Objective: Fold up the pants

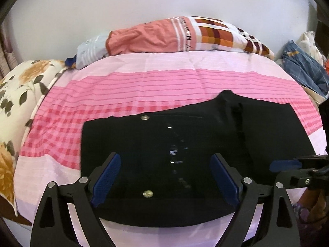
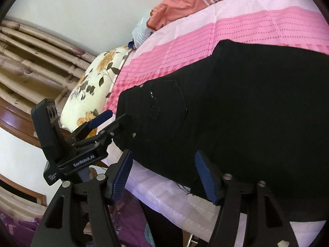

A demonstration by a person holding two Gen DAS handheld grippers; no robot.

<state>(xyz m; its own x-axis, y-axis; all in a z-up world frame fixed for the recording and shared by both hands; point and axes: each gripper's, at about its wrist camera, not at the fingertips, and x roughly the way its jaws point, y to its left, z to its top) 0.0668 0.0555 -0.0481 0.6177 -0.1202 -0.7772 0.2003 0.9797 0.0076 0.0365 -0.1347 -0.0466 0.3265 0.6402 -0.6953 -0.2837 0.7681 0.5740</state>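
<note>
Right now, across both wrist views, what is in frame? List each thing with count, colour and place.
pants: one, black, flat on the near part of the bed, waistband toward the left gripper
bedsheet: one, pink and white bands and checks, covering the bed
pillow: one, coral with orange-brown checks, far end by the wall
floral bedding: one, cream with orange flowers, left edge of the bed
blue cloth: one, blue plaid, far right
curtain: one, beige, left in the right wrist view
wall: white, behind the bed
left gripper: black, blue fingers, open over the waistband
right gripper: black, blue fingers, open at the pants' near edge
</note>
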